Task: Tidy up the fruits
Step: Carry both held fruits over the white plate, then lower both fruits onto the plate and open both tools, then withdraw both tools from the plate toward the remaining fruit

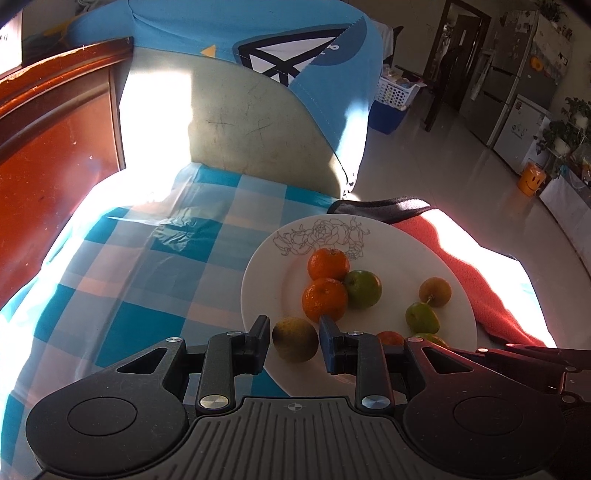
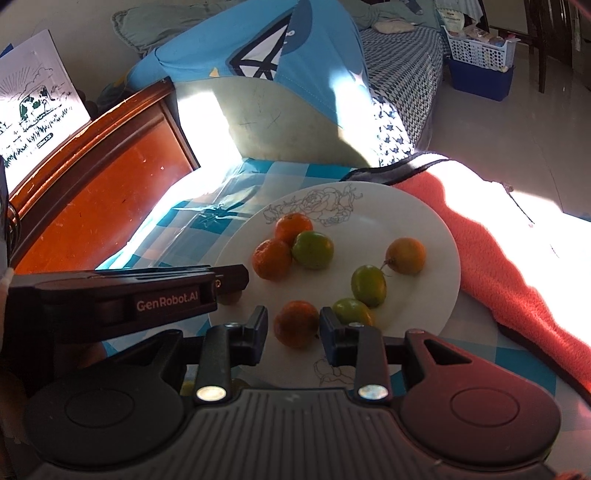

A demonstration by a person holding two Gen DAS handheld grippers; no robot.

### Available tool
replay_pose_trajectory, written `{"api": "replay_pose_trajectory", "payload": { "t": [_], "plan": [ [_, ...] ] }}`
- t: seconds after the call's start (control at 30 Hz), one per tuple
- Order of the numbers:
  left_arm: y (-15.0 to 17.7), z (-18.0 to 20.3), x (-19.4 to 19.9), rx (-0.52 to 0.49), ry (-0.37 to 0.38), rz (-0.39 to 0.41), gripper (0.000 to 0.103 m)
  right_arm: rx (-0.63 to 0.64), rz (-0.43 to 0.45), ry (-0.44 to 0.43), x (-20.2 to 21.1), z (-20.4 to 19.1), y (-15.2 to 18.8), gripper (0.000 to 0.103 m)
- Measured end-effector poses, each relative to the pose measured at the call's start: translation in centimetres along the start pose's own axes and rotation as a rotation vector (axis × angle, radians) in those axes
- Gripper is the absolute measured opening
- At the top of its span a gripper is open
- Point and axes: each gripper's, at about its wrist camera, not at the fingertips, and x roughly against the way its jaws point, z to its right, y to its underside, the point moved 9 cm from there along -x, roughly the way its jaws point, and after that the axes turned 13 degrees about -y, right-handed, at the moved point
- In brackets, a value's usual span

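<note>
A white plate [image 1: 406, 254] [image 2: 424, 221] with a rose outline lies on a blue checked cloth [image 1: 147, 277]. It carries two oranges [image 1: 328, 264] [image 1: 325, 299], green fruits [image 1: 362, 288] [image 1: 422, 317] and a brownish one [image 1: 435, 291]. My left gripper [image 1: 295, 332] stands narrowly open around a yellow-brown fruit [image 1: 295, 341] at the plate's near rim, with slim gaps at the pads. My right gripper [image 2: 294, 325] is narrowly open around an orange [image 2: 296, 324] that rests on the plate. From the right wrist view, the left gripper [image 2: 236, 275] shows side-on at the plate's left rim.
A red towel [image 1: 461, 258] [image 2: 498, 258] lies right of the plate, partly under it. A pale cushion [image 1: 240, 129] and a blue garment [image 1: 221, 33] stand behind the cloth. A red-brown wooden board [image 1: 55, 129] rises at the left. Tiled floor and a white basket [image 2: 480, 48] lie far right.
</note>
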Motion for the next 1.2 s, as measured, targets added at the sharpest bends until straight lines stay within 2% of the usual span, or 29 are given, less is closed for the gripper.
{"api": "replay_pose_trajectory", "payload": {
  "t": [0.13, 0.17, 0.23, 0.3, 0.4, 0.5, 0.6, 0.67, 0.87, 1.03, 1.2],
  "plan": [
    [-0.1, -0.1, 0.2, 0.007, 0.001, 0.006, 0.028, -0.003, 0.009, 0.0, 0.1, 0.0, -0.2, 0.033],
    [-0.2, -0.1, 0.3, 0.011, 0.001, 0.008, 0.031, -0.005, 0.011, -0.002, 0.2, 0.0, -0.2, 0.034],
    [-0.4, -0.3, 0.6, 0.023, -0.004, 0.02, 0.042, -0.007, 0.012, -0.005, 0.3, 0.0, -0.2, 0.034],
    [-0.7, -0.4, 1.1, 0.034, -0.015, 0.037, 0.061, -0.008, 0.013, -0.006, 0.4, -0.1, -0.3, 0.037],
    [-1.2, -0.4, 2.1, 0.025, -0.017, 0.064, 0.069, 0.0, 0.018, -0.013, 0.6, -0.4, -0.4, 0.042],
    [-1.5, -0.7, 3.4, 0.028, -0.029, 0.08, 0.087, 0.025, 0.024, -0.018, 1.0, -0.9, -0.6, 0.048],
    [-1.6, -1.2, 4.6, 0.04, -0.03, 0.091, 0.089, 0.042, 0.029, -0.024, 1.4, -1.4, -0.7, 0.056],
    [-1.4, -1.7, 5.3, 0.041, -0.042, 0.088, 0.095, 0.047, 0.029, -0.023, 1.8, -1.6, -0.5, 0.059],
    [0.0, -3.4, 6.9, 0.069, -0.082, 0.068, 0.095, 0.059, 0.028, -0.018, 3.2, -2.0, 0.2, 0.067],
    [2.0, -4.1, 8.1, 0.097, -0.07, 0.038, 0.095, 0.086, 0.027, -0.01, 4.4, -2.6, 1.1, 0.075],
    [3.8, -4.6, 8.9, 0.102, -0.101, 0.014, 0.095, 0.083, 0.018, -0.004, 5.7, -3.1, 2.7, 0.076]
  ]
}}
